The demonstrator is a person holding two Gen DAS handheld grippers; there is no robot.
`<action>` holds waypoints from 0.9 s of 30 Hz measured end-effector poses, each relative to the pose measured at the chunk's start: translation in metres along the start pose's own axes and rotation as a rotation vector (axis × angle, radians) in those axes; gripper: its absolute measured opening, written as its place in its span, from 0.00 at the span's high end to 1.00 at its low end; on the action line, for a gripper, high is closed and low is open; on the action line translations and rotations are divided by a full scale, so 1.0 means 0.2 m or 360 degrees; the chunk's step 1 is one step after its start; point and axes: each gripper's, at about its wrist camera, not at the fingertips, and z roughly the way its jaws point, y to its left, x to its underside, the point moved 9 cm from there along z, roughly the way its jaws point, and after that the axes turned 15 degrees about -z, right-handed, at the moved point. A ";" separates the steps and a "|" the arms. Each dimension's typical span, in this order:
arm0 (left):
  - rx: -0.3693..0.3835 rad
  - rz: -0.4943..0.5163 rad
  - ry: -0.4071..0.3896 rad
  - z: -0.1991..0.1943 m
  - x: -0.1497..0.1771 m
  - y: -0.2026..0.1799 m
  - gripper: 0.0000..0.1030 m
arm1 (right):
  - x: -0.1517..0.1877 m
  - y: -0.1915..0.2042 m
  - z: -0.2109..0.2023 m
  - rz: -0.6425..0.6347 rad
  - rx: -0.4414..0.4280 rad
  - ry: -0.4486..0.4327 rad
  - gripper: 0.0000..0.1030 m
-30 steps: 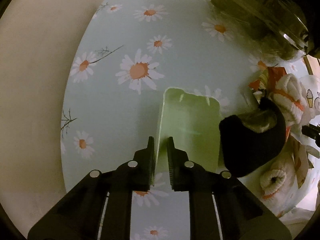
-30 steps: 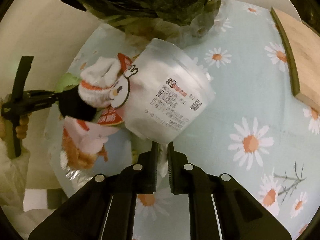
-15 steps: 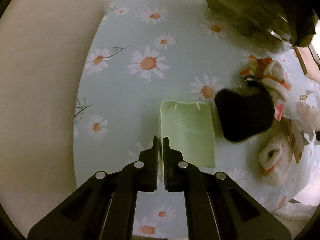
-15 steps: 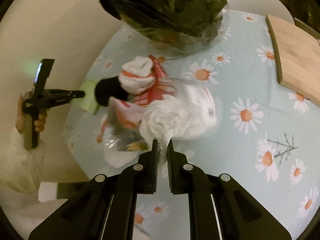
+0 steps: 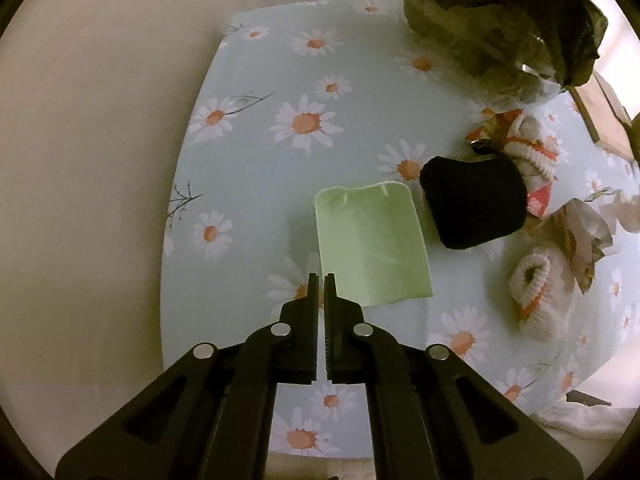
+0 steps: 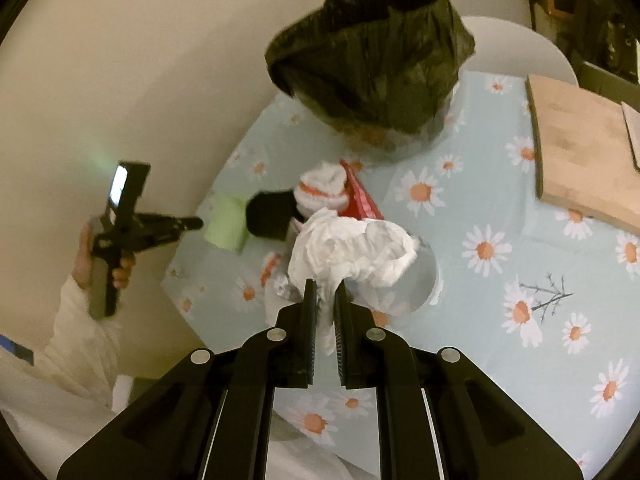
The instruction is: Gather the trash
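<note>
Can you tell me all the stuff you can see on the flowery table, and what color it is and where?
Table: one, pale blue cloth with daisies, under everything.
Trash bag: one, black, lining a bin at the table's far end.
Green sheet: one, light green, flat near the table edge, in front of the left gripper.
Black sock: one, black, beside the green sheet.
White socks: at least two, white with orange trim, by the black sock.
Red wrapper: one, red and white, among the socks.
White plastic bag: one, crumpled, lifted over the table.
Wooden board: one, tan, far right side.
Left gripper: black, closed, holding nothing.
Right gripper: black, pinching the white plastic bag.
</note>
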 end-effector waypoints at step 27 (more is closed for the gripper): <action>0.0081 -0.0090 0.0124 0.24 -0.03 -0.09 0.09 | -0.24 -0.15 -0.12 0.0041 -0.0172 -0.0165 0.92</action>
